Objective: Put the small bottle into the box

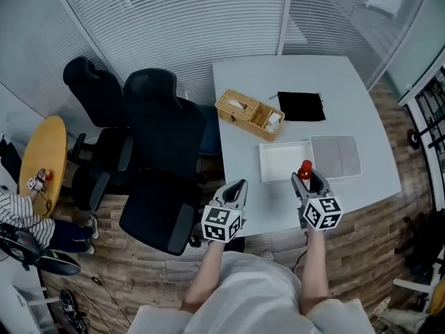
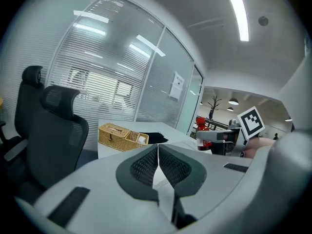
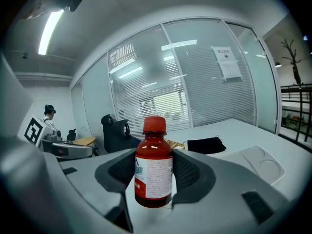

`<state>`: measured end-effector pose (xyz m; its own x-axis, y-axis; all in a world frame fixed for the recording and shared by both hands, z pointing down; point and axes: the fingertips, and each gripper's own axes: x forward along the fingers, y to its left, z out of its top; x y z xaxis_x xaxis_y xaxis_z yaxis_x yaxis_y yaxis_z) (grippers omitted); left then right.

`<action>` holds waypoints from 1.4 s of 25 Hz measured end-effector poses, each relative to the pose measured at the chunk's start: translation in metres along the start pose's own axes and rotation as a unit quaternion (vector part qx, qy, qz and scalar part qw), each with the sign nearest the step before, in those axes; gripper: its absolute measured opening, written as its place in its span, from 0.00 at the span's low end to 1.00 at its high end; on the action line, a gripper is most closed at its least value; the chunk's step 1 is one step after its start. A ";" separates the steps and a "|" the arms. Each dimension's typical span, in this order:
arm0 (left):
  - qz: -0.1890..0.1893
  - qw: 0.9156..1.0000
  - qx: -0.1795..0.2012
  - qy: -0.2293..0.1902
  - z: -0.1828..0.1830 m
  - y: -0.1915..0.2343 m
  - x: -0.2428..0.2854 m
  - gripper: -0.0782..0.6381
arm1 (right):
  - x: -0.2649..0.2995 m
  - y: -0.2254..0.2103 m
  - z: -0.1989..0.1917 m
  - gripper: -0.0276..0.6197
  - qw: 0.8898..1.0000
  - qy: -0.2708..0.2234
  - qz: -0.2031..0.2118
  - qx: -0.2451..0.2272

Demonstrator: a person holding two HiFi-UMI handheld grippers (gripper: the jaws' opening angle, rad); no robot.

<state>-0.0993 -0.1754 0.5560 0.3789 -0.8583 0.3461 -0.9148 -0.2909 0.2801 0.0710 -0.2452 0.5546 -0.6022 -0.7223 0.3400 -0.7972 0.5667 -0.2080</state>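
In the head view a white table fills the 1 to 3 o'clock part of the scene, above a wooden floor. Two black office chairs stand together at the table's 9 o'clock side. A round yellow side table sits well apart from them at the far 9 o'clock edge. On the white table's near half lies a shallow white box, open at the top. A translucent grey lid lies flat just beside the box at its 3 o'clock side. A wicker basket stands at the box's 11 o'clock. A black cloth lies flat at the box's 12 o'clock, near the basket. The right gripper is at the box's 5 o'clock corner, its jaws clamped on the sides of a small bottle. The bottle is upright, with a red cap, dark red contents and a white label. In the head view its cap shows over the seam between box and lid, but whether it touches either cannot be told. The left gripper is at the table's near edge, at the box's 7 o'clock, its pads pressed together with nothing between them.
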 end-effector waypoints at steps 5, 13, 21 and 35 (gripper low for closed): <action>-0.033 0.999 0.019 0.022 0.000 0.004 0.032 0.15 | 0.036 -0.013 0.002 0.39 0.995 0.056 0.009 -0.081; -0.072 0.996 0.035 0.048 -0.006 0.019 0.060 0.15 | 0.079 -0.023 -0.003 0.39 0.966 0.154 0.040 -0.206; -0.099 0.992 0.038 0.065 -0.014 0.031 0.077 0.15 | 0.105 -0.032 -0.033 0.39 0.923 0.251 0.051 -0.287; -0.143 0.983 0.080 0.082 -0.017 0.024 0.094 0.15 | 0.121 -0.050 -0.076 0.39 0.878 0.339 0.087 -0.328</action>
<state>-0.0835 -0.2561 0.6108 0.6286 -0.6565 0.4169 -0.7735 -0.5837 0.2470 0.0415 -0.3304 0.6762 -0.3721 -0.3263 0.8689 -0.3657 0.9120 0.1859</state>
